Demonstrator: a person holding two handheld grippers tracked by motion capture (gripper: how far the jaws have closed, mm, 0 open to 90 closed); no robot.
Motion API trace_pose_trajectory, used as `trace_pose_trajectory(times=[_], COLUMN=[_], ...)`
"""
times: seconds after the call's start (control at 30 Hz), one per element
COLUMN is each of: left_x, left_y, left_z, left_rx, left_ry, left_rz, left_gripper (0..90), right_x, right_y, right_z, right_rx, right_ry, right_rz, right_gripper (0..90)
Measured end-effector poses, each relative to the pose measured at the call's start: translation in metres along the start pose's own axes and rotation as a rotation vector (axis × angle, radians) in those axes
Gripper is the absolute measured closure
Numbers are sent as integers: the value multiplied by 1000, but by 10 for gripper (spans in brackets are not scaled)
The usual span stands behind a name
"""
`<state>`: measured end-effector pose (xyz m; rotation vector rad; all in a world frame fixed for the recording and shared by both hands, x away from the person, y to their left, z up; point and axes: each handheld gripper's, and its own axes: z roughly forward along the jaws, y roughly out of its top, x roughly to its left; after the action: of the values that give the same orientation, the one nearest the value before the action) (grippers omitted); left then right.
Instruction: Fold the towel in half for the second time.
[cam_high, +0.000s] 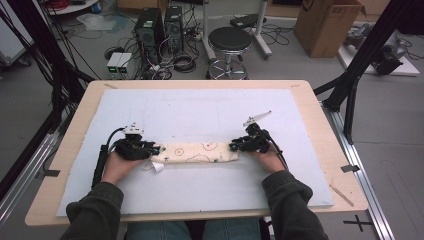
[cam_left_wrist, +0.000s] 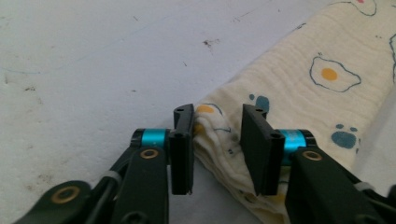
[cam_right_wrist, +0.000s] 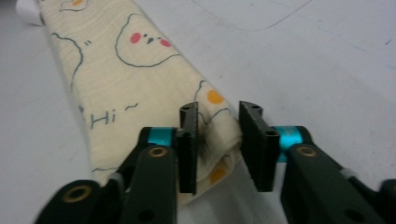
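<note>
Your left hand-held gripper (cam_high: 156, 149) sits at the left end of the folded cloth (cam_high: 196, 152), jaws spread with the cloth's corner between them. In the left gripper view the cloth (cam_left_wrist: 299, 93) touches the left jaw, while the right jaw stands a bit off it, so it's not a real pinch. Your right hand-held gripper (cam_high: 233, 146) is at the other end, same deal: jaws apart, with the bunched corner of the cloth (cam_right_wrist: 140, 84) against the left jaw and a clear gap to the right one.

The cloth is a cream strip printed with fried eggs and a bear face with "Hi" on it. It lies left to right across the near middle of the white mat (cam_high: 200, 112). The mat has a few scuffs and pen-like marks, and it covers most of the wooden counter (cam_high: 327, 145).

Past the counter, the grey floor has a black round stool (cam_high: 229, 42), two computer towers (cam_high: 160, 27) in a tangle of cables, and a cardboard box (cam_high: 327, 25) at the back right. Black frame posts (cam_high: 367, 47) run down both sides.

Something small and white (cam_high: 156, 167) pokes out under the cloth's left end, maybe a tag, hard to say. Your hands are mostly tucked behind the grippers, and your sleeves (cam_high: 95, 210) get cut off at the bottom edge.
</note>
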<state>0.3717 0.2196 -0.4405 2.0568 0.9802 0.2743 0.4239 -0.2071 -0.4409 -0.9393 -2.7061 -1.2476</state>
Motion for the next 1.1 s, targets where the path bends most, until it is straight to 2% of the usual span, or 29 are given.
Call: trace_pose_trajectory(times=[0.07, 0.13, 0.17, 0.23, 0.37, 0.63, 0.77, 0.9, 0.97, 1.1], left_x=[-1, -3, -3, -4, -5, 2, 6, 8, 10, 11], left_y=[0, 1, 2, 4, 11, 21, 24, 24, 24, 24], left_z=[0, 0, 0, 0, 1, 7, 12, 16, 16, 12], left_rx=[0, -2, 1, -2, -37, -94, -91, -105, -94, -108], left_ry=[7, 14, 21, 32, 60, 103, 113, 120, 137, 129], left_rz=[9, 24, 38, 37, 36, -15, -35, -39, -51, -59], left_gripper=[771, 803, 810, 818, 824, 824, 822, 777, 675, 590], right_x=[1, 2, 2, 3, 2, -7, -13, -19, -19, -19], right_y=[1, 1, 1, 3, 9, 19, 20, 18, 18, 17], right_z=[0, -1, -2, -3, -7, -10, -8, -3, -3, -6], right_rx=[1, 2, 0, 6, 0, -26, -40, -27, -36, -56], right_ry=[0, -1, 0, -10, -40, -93, -111, -117, -128, -122], right_rz=[-14, -16, -16, -12, -16, 2, 17, 38, 44, 51], right_gripper=[780, 796, 799, 806, 808, 808, 805, 785, 730, 659])
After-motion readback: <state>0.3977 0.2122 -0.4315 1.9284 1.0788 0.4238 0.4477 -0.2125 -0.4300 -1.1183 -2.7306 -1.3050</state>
